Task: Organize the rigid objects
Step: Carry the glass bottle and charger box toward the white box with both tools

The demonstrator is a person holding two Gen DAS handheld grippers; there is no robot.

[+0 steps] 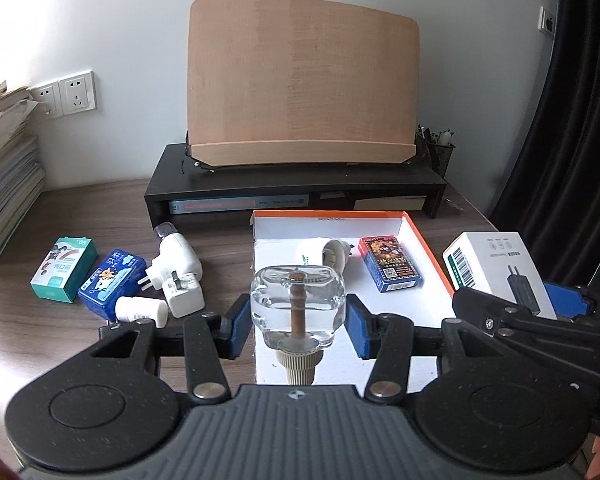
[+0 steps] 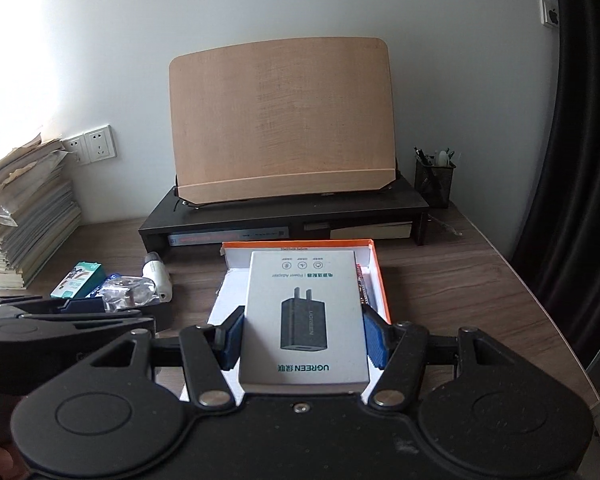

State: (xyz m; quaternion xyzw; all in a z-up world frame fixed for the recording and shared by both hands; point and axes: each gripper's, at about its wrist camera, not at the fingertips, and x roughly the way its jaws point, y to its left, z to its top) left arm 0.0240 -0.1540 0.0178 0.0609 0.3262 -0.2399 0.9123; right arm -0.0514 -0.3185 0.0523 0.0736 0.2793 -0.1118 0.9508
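The clear glass bottle (image 1: 298, 306) sits between the blue pads of the left gripper (image 1: 298, 320), which squeezes it from both sides, with its ribbed cap pointing back at the camera. Past it lies the orange-edged tray (image 1: 420, 240). Inside the tray are a white plug (image 1: 324, 258) and a card pack (image 1: 390, 264).

The white charger box (image 2: 304, 316) is pinched flat in the right gripper (image 2: 304, 340), held over the same tray.

To the left of the left gripper, on the brown desk (image 1: 112, 208), are 2 white adapters (image 1: 180, 276), a small white bottle (image 1: 142, 311), a blue box (image 1: 112, 284) and a green box (image 1: 63, 269).
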